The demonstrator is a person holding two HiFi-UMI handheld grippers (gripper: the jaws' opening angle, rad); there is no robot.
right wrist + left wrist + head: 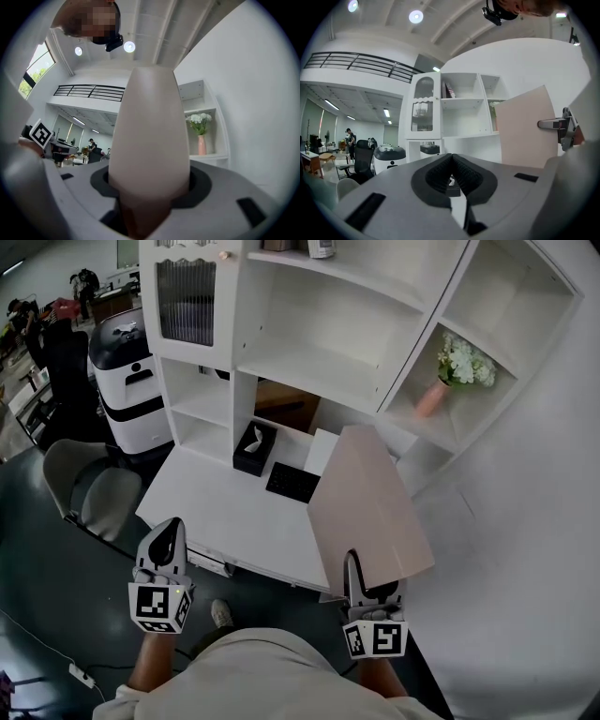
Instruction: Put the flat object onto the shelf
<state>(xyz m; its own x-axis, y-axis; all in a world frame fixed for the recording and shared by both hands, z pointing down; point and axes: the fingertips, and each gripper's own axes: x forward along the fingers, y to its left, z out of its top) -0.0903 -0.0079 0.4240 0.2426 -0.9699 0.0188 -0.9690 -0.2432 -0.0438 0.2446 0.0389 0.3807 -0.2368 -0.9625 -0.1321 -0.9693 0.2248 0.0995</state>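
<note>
A flat pale-pink board (370, 507) is held out level over the right end of the white desk (225, 512), pointing toward the white shelf unit (319, 343). My right gripper (361, 589) is shut on the board's near edge; in the right gripper view the board (150, 140) fills the middle between the jaws. My left gripper (167, 545) is at the lower left, before the desk's front edge, shut with nothing in it; its pads (452, 176) meet. In the left gripper view the board (525, 129) stands at the right.
A black tissue box (254, 446) and a black pad (292, 482) lie on the desk. A pink vase with white flowers (448, 376) stands in the right shelf bay. A grey chair (89, 488) and a white-black machine (131, 381) stand at left.
</note>
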